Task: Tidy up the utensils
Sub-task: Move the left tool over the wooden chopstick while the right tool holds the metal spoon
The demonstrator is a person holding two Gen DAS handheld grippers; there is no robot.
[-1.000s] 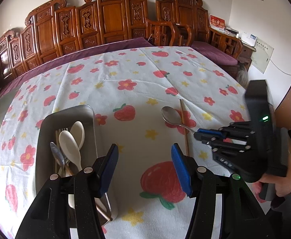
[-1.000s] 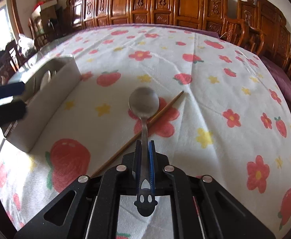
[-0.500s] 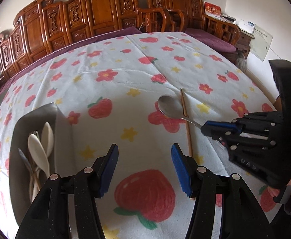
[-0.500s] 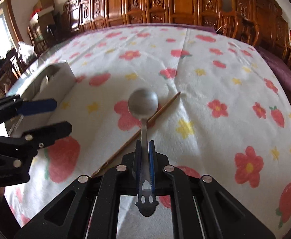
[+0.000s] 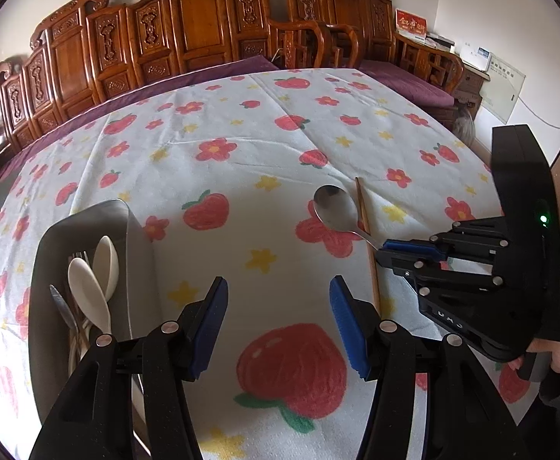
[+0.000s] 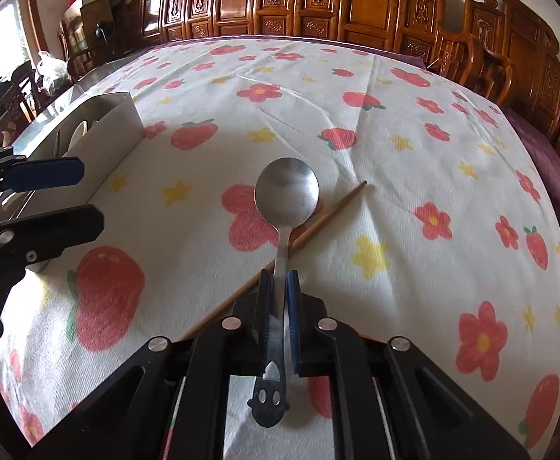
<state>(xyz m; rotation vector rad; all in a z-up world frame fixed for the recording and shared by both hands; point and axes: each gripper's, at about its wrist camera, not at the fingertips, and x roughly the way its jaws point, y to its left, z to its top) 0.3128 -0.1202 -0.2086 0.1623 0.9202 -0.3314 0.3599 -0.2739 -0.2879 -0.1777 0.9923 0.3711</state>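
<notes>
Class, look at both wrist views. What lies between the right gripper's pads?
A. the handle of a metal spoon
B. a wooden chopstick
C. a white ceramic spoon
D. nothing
A: the right gripper has the metal spoon handle between its pads, while the chopstick lies on the tablecloth.

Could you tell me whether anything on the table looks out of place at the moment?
One wooden chopstick lies loose and slanted on the tablecloth, outside the metal bin that holds the other utensils. The metal spoon, also outside it, is between the right gripper pads.
</notes>
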